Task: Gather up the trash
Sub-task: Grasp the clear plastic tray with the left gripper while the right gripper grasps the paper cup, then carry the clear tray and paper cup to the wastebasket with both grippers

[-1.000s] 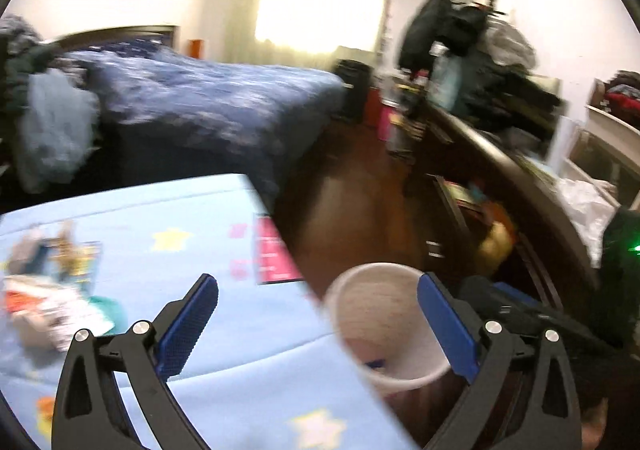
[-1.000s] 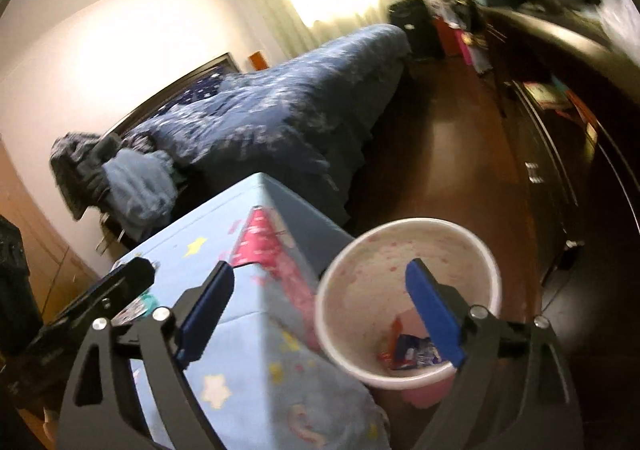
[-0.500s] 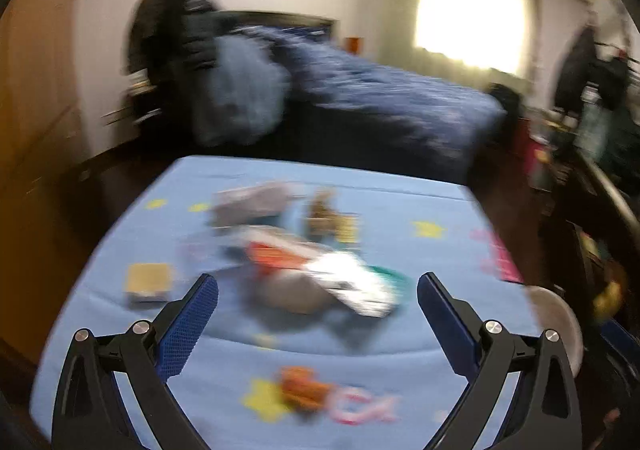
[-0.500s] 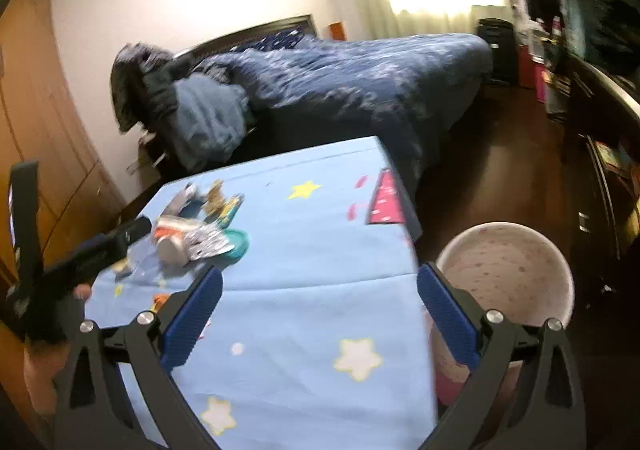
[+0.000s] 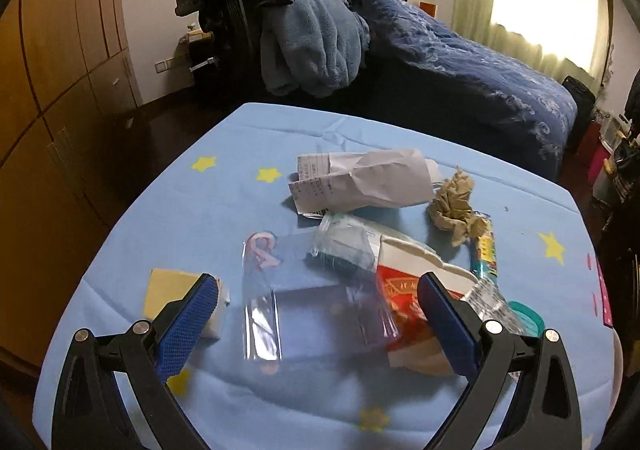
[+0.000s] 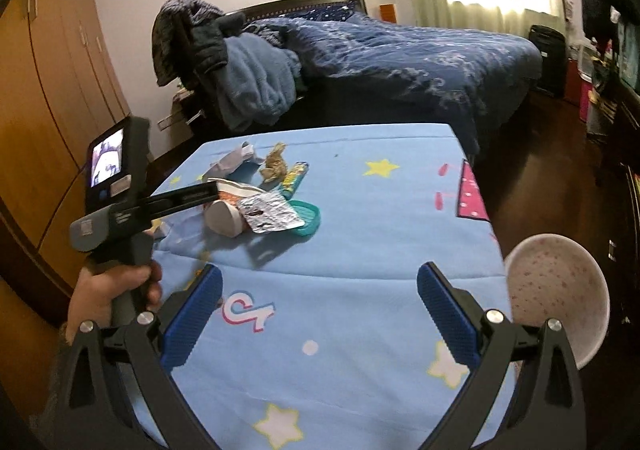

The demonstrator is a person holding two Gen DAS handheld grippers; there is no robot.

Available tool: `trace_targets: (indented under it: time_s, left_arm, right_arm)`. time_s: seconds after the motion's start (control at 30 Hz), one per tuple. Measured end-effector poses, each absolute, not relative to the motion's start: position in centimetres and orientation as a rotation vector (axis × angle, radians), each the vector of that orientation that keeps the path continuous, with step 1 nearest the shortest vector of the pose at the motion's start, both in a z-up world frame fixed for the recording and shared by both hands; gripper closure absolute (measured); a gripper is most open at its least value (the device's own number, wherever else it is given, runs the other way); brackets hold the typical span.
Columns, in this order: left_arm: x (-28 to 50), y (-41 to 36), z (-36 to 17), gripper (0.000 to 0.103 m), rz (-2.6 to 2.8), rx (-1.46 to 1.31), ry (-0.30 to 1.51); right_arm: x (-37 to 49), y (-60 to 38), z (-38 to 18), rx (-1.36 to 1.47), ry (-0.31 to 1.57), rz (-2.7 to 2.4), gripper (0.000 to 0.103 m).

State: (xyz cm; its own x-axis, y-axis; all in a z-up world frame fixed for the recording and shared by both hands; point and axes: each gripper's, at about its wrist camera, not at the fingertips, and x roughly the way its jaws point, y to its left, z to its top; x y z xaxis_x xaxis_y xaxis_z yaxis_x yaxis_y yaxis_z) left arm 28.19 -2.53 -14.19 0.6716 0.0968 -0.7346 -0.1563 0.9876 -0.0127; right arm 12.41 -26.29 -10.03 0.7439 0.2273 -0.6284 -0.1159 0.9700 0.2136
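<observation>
Trash lies on the blue star-print table (image 5: 224,206): a clear plastic bag (image 5: 312,314), a white paper wrapper (image 5: 364,182), a crumpled brown paper (image 5: 454,206), a red-and-white packet (image 5: 404,290) and a yellow note (image 5: 168,290). My left gripper (image 5: 318,324) is open and empty, just above the clear bag. My right gripper (image 6: 318,316) is open and empty over the table's near part (image 6: 360,234). The pile, with a silver foil blister (image 6: 270,214), lies beyond it to the left. The speckled bin (image 6: 556,290) stands off the table's right edge.
The left gripper's handle and hand (image 6: 116,242) reach in from the left in the right wrist view. A bed with blue bedding (image 6: 400,58) is behind the table. Wooden wardrobes (image 5: 60,50) stand at left. Dark floor (image 6: 540,154) and cluttered furniture are at right.
Both grippers have swung left from the bin to the table. The left one has moved in close over the trash pile. Both stay open and empty.
</observation>
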Motion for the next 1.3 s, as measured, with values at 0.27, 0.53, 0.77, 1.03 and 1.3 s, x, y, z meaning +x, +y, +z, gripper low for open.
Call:
trace_targets:
  time_s: [0.27, 0.53, 0.77, 1.03, 1.3]
  left_arm:
    - [27.6, -0.9, -13.9, 0.05, 0.092, -0.155, 0.814]
    - [23.1, 3.1, -10.2, 0.05, 0.113, -0.221, 0.69]
    - [20.7, 5.9, -8.7, 0.046, 0.152, -0.213, 0.633]
    - [20.1, 8.4, -9.3, 0.044, 0.15, -0.251, 0.641]
    - [19.5, 8.0, -9.3, 0.043, 0.115, -0.257, 0.646]
  right_arm:
    - [15.5, -23.0, -10.3, 0.123, 0.732, 0.223, 0.005]
    - [19.7, -16.5, -11.5, -0.01, 0.758, 0.252, 0.005]
    - [23.6, -10.5, -13.0, -0.181, 0.77, 0.227, 0.006]
    - [25.9, -7.3, -15.2, -0.329, 0.837, 0.209, 0.057]
    - [23.4, -10.6, -12.5, -0.056, 0.792, 0.415, 0.059]
